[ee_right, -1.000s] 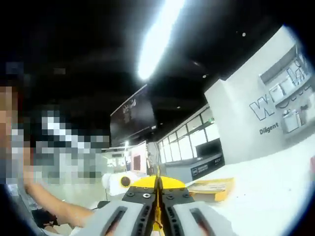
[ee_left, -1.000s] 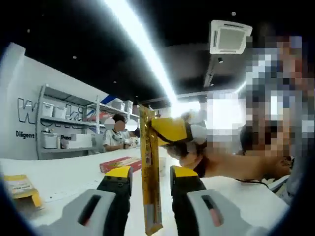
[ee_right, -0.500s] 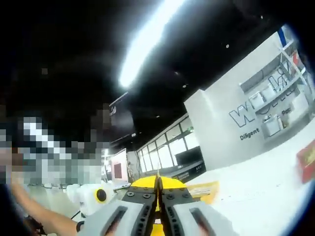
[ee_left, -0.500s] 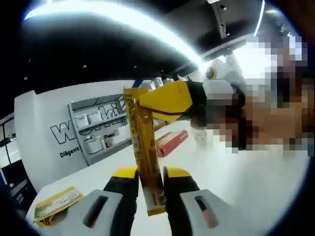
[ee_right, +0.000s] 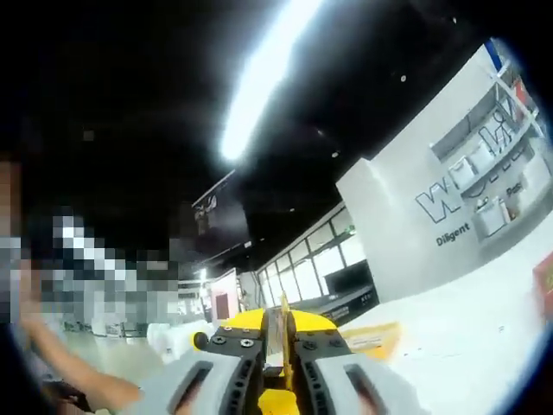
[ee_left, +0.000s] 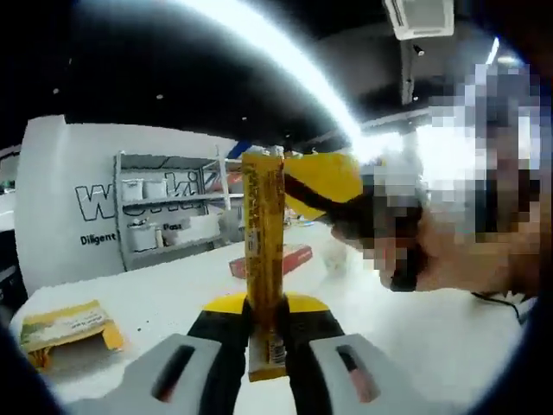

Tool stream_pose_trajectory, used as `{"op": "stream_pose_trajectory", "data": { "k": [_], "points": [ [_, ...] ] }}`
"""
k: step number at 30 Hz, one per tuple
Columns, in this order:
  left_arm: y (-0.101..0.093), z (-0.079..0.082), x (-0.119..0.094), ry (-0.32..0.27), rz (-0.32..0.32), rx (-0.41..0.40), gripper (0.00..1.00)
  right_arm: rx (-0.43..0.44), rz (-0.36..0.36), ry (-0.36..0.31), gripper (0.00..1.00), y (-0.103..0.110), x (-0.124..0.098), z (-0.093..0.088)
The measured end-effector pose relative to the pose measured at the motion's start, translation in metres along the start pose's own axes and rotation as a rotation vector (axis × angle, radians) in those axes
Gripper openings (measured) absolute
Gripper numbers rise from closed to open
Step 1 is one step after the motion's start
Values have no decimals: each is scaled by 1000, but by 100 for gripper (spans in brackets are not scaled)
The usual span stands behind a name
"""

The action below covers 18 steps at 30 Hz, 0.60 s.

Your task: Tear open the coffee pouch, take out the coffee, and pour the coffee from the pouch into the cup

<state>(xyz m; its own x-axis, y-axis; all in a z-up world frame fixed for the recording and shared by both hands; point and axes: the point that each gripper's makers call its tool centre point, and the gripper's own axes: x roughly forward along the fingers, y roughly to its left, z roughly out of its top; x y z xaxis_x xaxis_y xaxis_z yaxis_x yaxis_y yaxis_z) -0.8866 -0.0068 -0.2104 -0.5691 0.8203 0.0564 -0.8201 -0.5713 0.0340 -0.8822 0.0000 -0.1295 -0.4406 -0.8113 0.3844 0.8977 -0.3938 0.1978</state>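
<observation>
Coffee pouch [ee_left: 263, 251]: slim yellow stick, upright, untorn.

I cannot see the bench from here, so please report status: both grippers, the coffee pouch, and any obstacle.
Left gripper shut on coffee pouch, held upright. Right gripper shut on pouch top edge. Not visibly torn. Nothing in the way.

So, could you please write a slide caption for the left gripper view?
Left gripper holds the yellow coffee pouch upright while the right gripper pinches its top.
</observation>
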Motion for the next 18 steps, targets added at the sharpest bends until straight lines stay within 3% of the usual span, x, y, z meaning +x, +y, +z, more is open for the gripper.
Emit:
{"op": "stream_pose_trajectory", "data": {
  "k": [3, 6, 8, 9, 10, 12, 14, 16, 18],
  "points": [
    [0, 7, -5, -49, -67, -124, 17, -49, 97, 19, 19, 10, 1, -2],
    [-10, 18, -11, -106, -200, -203, 17, -35, 164, 9, 22, 13, -3, 1],
    [-32, 24, -20, -119, -366, -236, 17, -18, 241, -5, 24, 24, -7, 4],
    [-39, 26, -23, -130, -411, -226, 17, -15, 275, -7, 24, 29, -9, 4],
    [-58, 25, -31, -107, -538, -250, 17, -7, 328, -13, 25, 37, -11, 6],
    [-75, 29, -37, -129, -630, -240, 17, 13, 454, -14, 26, 59, -20, 7],
    [-95, 31, -47, -116, -761, -308, 17, 19, 522, -34, 27, 77, -25, 9],
    [-112, 34, -55, -124, -860, -316, 17, 64, 610, -55, 28, 95, -32, 13],
    [-139, 29, -73, -76, -1020, -313, 17, 84, 693, -53, 28, 111, -39, 14]
  ]
}}
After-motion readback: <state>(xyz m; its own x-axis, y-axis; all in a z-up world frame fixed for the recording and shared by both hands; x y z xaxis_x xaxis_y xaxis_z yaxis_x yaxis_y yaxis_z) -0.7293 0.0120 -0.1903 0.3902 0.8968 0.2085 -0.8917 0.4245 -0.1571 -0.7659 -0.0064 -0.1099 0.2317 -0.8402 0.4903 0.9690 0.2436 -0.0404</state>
